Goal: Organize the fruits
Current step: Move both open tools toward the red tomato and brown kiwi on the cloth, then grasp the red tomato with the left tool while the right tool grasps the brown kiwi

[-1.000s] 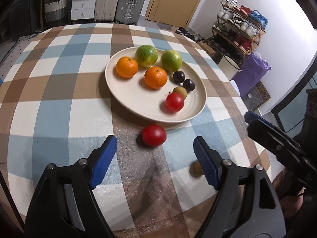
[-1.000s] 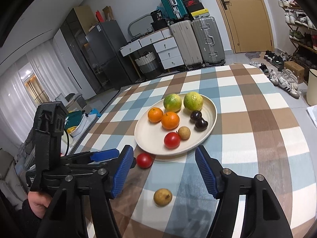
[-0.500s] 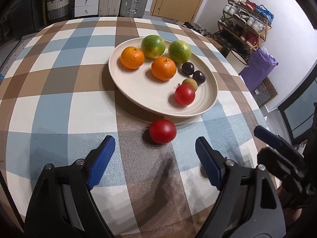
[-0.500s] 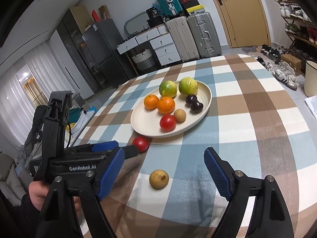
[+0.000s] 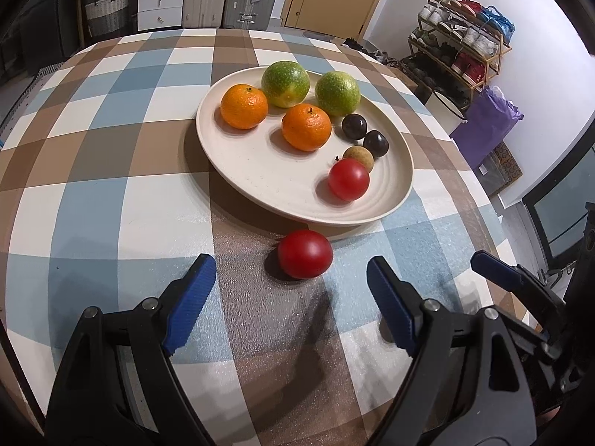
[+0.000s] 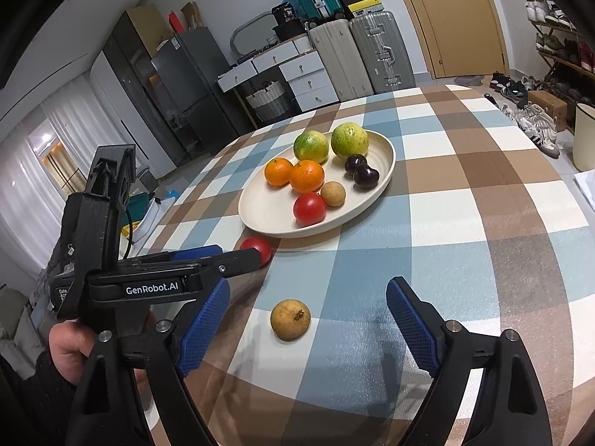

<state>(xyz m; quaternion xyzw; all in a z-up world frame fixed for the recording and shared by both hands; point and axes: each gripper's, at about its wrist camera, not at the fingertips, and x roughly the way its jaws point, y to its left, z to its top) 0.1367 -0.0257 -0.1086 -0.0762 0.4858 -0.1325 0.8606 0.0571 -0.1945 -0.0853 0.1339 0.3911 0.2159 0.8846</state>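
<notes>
two open tools over two loose fruits

the plate (image 5: pixel 238 171) sits on the checked tabletop (image 5: pixel 93 171) and holds two oranges (image 5: pixel 244 106), two green citrus (image 5: pixel 285 83), two dark plums (image 5: pixel 354 126), a small tan fruit (image 5: pixel 362 154) and a tomato (image 5: pixel 348 179).

a second tomato (image 5: pixel 305 254) lies on the tabletop just beside the plate's near rim, off the plate. the left tool (image 5: pixel 290 297) hangs over the cloth short of it, jaws spread wide — the tomato lies ahead of the blue pads (image 5: pixel 191 299), roughly on the line between them, and neither pad touches it.

in the right wrist view a loose tan fruit (image 6: pixel 290 319) rests on a white square of the cloth, well apart from the plate. the right tool (image 6: pixel 308 325) has just been opening, and its jaws now stand wide on either side of the fruit, which lies between the tips with clear gaps both ways — nothing is gripped.

the left tool shows in that view too, crossing from the left with its tips near the loose tomato, and a hand (image 6: pixel 68 349) holds it at the lower left. the right tool's blue tip is at the right edge of the left wrist view.
</notes>
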